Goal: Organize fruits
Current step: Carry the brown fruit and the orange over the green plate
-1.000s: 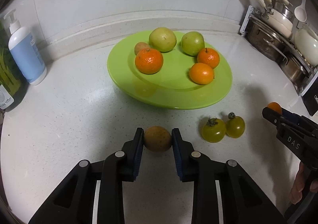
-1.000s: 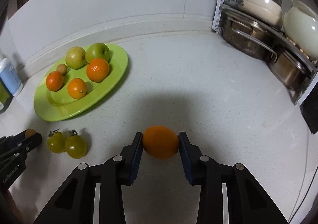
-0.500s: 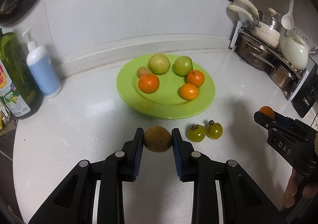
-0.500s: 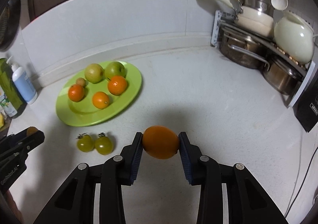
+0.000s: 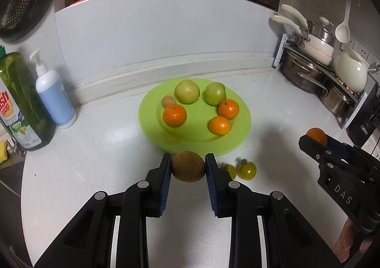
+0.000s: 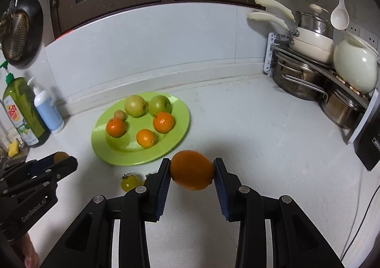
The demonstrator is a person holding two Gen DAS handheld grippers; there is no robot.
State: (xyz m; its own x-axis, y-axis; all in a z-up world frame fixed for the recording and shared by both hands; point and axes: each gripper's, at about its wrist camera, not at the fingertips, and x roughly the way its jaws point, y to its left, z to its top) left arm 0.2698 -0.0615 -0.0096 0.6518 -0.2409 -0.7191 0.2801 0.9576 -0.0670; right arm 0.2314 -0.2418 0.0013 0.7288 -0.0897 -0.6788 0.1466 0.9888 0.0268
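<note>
My left gripper point(image 5: 188, 166) is shut on a small brown fruit point(image 5: 188, 166), held above the counter in front of the green plate point(image 5: 239, 135). My right gripper point(image 6: 192, 170) is shut on an orange point(image 6: 192, 170), also lifted. The plate point(image 6: 180, 111) carries two green apples, three oranges and a small brown fruit. Two yellow-green tomatoes point(image 5: 247, 170) lie on the counter just in front of the plate; one tomato point(image 6: 129, 182) shows in the right wrist view. The right gripper point(image 5: 315, 141) appears at the far right of the left wrist view, the left gripper point(image 6: 60, 161) at the left of the right wrist view.
A blue-white pump bottle point(image 5: 53, 94) and a green dish-soap bottle point(image 5: 19, 101) stand at the left wall. A rack of pots, pans and a cream kettle point(image 6: 356, 66) fills the right corner. A black appliance point(image 6: 370, 146) sits at the right edge.
Both grippers have risen with their fruit, so the plate and tomatoes look smaller and farther away. More of the wall and cabinets shows. Both grips are unchanged.
</note>
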